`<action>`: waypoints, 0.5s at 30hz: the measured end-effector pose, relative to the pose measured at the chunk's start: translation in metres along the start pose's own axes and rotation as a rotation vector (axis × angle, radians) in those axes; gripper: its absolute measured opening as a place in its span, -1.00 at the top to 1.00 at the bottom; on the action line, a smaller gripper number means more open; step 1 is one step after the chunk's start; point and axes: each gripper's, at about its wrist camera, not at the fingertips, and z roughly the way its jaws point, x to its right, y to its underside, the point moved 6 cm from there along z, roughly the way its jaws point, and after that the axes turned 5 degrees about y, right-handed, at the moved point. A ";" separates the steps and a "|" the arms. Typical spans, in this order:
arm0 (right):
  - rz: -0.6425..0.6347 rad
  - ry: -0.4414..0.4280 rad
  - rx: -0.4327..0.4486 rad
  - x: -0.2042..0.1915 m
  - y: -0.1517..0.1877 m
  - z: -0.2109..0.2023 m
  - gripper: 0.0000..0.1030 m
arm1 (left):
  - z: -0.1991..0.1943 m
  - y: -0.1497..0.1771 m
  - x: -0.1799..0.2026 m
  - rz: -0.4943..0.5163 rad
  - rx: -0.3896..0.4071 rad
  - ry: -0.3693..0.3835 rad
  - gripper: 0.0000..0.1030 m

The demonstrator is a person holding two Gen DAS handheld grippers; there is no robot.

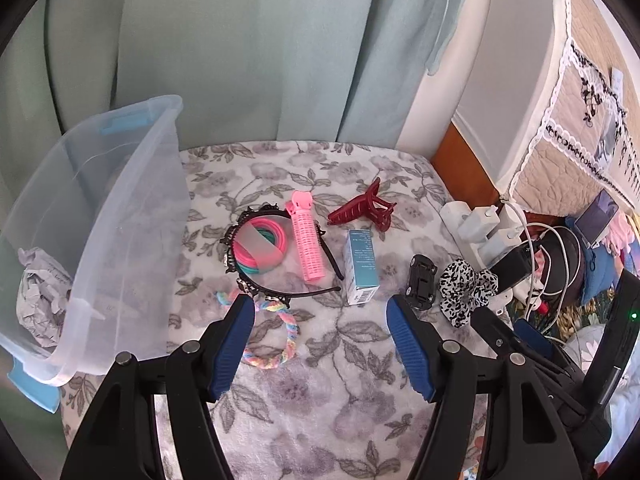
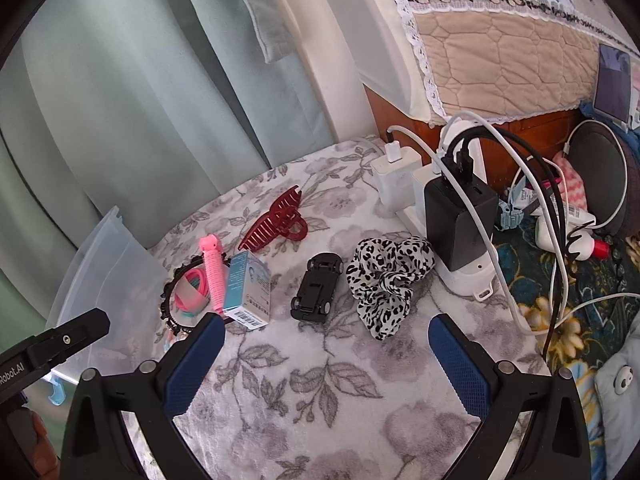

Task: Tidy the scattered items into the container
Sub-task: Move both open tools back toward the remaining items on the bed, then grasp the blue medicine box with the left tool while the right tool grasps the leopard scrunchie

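The scattered items lie in a loose row on a floral blanket (image 1: 320, 400), none yet in the container (image 1: 92, 216), a clear plastic bin standing at the left edge of the blanket and holding only crumpled paper (image 1: 40, 292). From the bin outward: a rainbow braided hair tie (image 1: 276, 336) nearest the left gripper; a black lace headband (image 1: 256, 256) ringing a bundle of pink and teal hair bands (image 1: 262, 250); a pink hair roller (image 1: 306, 240) lying across the headband's arm; a dark red claw clip (image 1: 362, 210) behind; a teal-and-white box (image 1: 361, 266); a black toy car (image 2: 317, 286); and a leopard-print scrunchie (image 2: 384, 280) close against the power strip (image 2: 468, 280) and its chargers and cables.

The left gripper (image 1: 320, 320) hangs over the near blanket, jaws moderately wide and empty, the hair tie just beyond its left finger. The right gripper (image 2: 326, 340) is likewise wide apart and empty, angled down toward the gap before the toy car and scrunchie.

Judgement: each gripper is set over its own half of the row, the left for items near the bin, the right for those by the cables. No pick is yet made. The scrunchie's closeness to the cables is a snag risk.
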 end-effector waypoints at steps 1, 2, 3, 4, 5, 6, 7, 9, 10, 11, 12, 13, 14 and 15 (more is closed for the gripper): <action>-0.001 0.004 -0.015 0.002 0.001 0.005 -1.00 | 0.005 0.000 0.003 0.011 -0.007 0.000 -0.35; 0.003 -0.002 -0.026 0.003 0.003 0.009 -1.00 | 0.011 -0.001 0.005 0.021 -0.013 0.001 -0.35; 0.010 -0.014 -0.038 0.005 0.004 0.014 -1.00 | 0.016 -0.001 0.007 0.028 -0.018 0.002 -0.35; 0.018 -0.015 -0.049 0.007 0.005 0.018 -1.00 | 0.022 -0.001 0.009 0.034 -0.025 0.001 -0.35; 0.023 -0.007 -0.056 0.009 0.007 0.021 -1.00 | 0.028 -0.002 0.010 0.038 -0.033 -0.001 -0.35; 0.027 0.001 -0.062 0.011 0.008 0.025 -1.00 | 0.034 -0.002 0.010 0.039 -0.041 0.001 -0.35; 0.033 0.012 -0.063 0.013 0.009 0.027 -1.00 | 0.039 -0.002 0.011 0.038 -0.049 0.005 -0.35; 0.049 0.041 -0.067 0.019 0.009 0.032 -1.00 | 0.051 -0.001 0.012 0.035 -0.066 0.026 -0.35; 0.059 0.056 -0.078 0.022 0.010 0.035 -1.00 | 0.056 0.000 0.014 0.033 -0.074 0.037 -0.35; 0.073 0.064 -0.090 0.025 0.010 0.039 -1.00 | 0.062 0.000 0.015 0.034 -0.083 0.040 -0.35; 0.084 0.069 -0.102 0.028 0.011 0.043 -1.00 | 0.067 0.001 0.015 0.038 -0.090 0.037 -0.35; 0.089 0.079 -0.111 0.030 0.011 0.046 -1.00 | 0.073 0.001 0.016 0.044 -0.097 0.034 -0.35; 0.091 0.091 -0.112 0.032 0.011 0.048 -0.99 | 0.078 0.001 0.017 0.048 -0.104 0.034 -0.35; 0.091 0.097 -0.111 0.032 0.011 0.050 -0.97 | 0.082 0.001 0.017 0.050 -0.109 0.037 -0.35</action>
